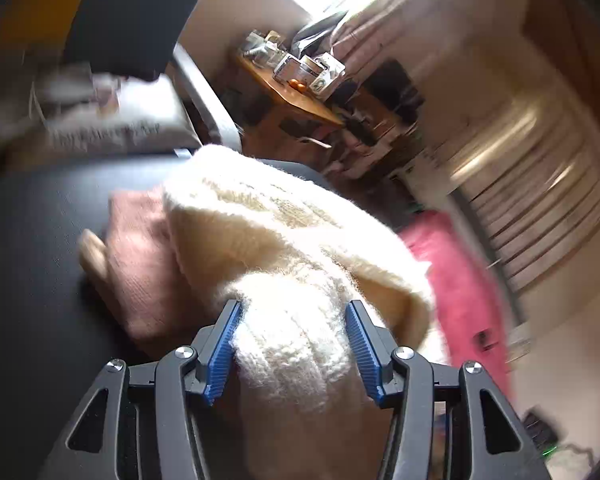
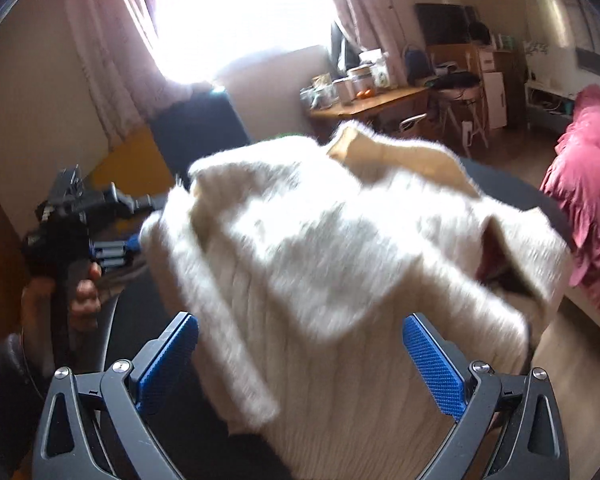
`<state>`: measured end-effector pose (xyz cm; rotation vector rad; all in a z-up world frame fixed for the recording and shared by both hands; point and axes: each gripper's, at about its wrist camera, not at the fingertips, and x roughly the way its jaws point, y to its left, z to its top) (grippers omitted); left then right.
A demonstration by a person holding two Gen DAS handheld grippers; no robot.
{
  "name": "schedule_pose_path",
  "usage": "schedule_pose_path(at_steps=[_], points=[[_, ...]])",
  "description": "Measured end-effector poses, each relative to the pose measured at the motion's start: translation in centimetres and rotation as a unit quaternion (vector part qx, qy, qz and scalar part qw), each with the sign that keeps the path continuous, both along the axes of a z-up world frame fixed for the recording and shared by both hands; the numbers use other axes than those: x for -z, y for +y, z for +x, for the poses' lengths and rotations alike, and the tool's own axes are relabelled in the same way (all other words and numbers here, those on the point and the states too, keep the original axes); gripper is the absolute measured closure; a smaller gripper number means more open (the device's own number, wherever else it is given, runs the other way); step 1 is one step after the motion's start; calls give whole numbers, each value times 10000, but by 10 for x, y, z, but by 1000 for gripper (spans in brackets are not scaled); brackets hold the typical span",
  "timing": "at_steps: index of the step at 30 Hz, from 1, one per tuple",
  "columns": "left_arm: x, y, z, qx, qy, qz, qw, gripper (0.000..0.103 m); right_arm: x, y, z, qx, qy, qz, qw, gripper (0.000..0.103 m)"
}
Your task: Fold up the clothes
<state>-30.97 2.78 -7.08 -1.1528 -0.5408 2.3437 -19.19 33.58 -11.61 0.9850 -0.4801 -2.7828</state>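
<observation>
A cream knitted sweater (image 1: pixel 284 248) lies bunched on a black table (image 1: pixel 40 240); it also shows in the right wrist view (image 2: pixel 332 248). My left gripper (image 1: pixel 294 312) has its blue pads wide apart with a thick fold of the sweater between them, the left pad touching the knit. My right gripper (image 2: pixel 300 336) is open over the sweater's near edge, pads clear of the cloth. The left gripper, held in a hand, also shows at the left of the right wrist view (image 2: pixel 112 248). A folded pink garment (image 1: pixel 140 264) lies under the sweater's left side.
A pink blanket (image 2: pixel 588 200) lies on a bed at the right. A wooden desk with jars (image 2: pixel 364 100) stands behind the table. A dark chair back (image 2: pixel 196 132) and a bright curtained window (image 2: pixel 240 12) lie beyond. A pillow (image 1: pixel 112 120) sits at the table's far left.
</observation>
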Motion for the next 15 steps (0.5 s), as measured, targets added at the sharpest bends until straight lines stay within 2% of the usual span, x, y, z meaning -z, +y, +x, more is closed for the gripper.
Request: schedule_pose_path(at_steps=[1,2,3,5,7,8,11,14,15], points=[[-6,8,6,14,279,-305,9991,59,0,4,-4,78,-26,-29,10000,0],[-12,16,12,40,583,-660,9961,75,0,8,-9,193,-84,-53,9998,0],[-16,21,16,63,759,-843,9935,84,2,11,-13,311,-144,-26,9994,0],[-20,21,22,65,873,-854,9925,91,7,18,-28,632,-248,5,9977,0],[-25,11,29,-49,942,-665,9933,93,10,23,-43,748,-310,-323,9962,0],[-29,3,36,-121,994,-546,9935,93,15,20,-53,748,-482,-573,9944,0],[-39,-23,58,-327,1129,-204,9929,95,22,-10,-65,203,-652,-1053,9921,0],[-40,-51,86,-464,1140,-103,9923,96,20,-51,-56,-146,-573,-653,9961,0],[-39,-61,97,-525,1148,-103,9919,96,21,-62,-51,-235,-554,-743,9954,0]])
